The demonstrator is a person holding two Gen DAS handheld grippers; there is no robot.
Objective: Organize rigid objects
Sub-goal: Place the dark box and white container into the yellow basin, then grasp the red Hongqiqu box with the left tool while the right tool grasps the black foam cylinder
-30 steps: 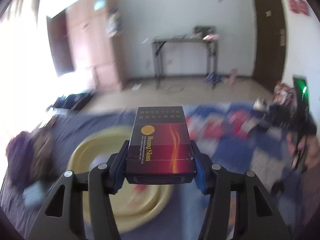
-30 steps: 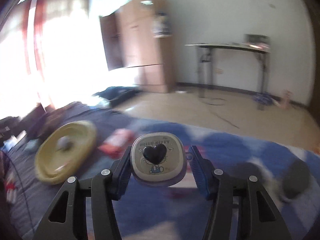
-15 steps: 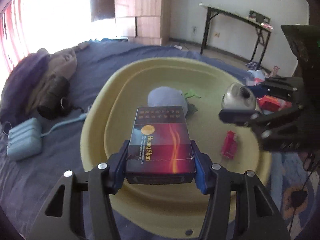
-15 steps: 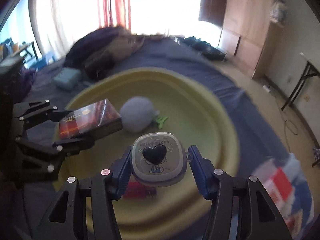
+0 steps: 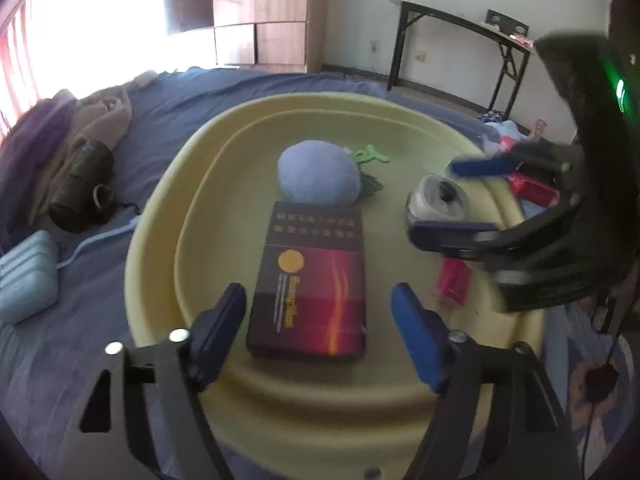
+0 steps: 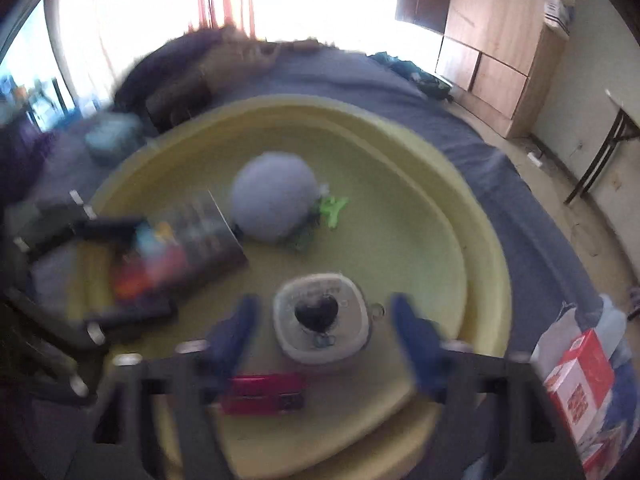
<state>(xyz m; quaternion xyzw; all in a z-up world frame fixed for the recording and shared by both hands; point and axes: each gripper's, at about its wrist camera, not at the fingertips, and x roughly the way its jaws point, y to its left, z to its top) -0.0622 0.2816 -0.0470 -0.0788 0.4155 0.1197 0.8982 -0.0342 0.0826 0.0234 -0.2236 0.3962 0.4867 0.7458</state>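
Left tool (image 5: 318, 322): jaws opening, pads standing clear on either side of the dark red box (image 5: 310, 286); a moment ago they clamped it, now nothing is gripped.
Dark red box: lies flat on the floor of the yellow tray (image 5: 160, 216), its far end just in front of the blue plush ball (image 5: 318, 172).
Right tool (image 6: 320, 330): jaws opening, spread wide; the heart-lid case (image 6: 322, 318) sits between them, touched by neither pad. Half a second back it was pinched in that tool above the tray.
Heart-lid case: rests on the tray floor toward the right rim, near the small pink packet (image 6: 262, 394).
Tray: sits on the blue bed (image 5: 52, 360), carrying ball, box, case and packet.
Outside the tray: a red-and-white carton (image 6: 578, 384) lies on the bedcover at the right.
Task standing: both releases look complete, so two rigid items count as sorted; the carton appears to be a likely remaining candidate.
Caution: the right-wrist view is blurred, so fine contact there is uncertain.
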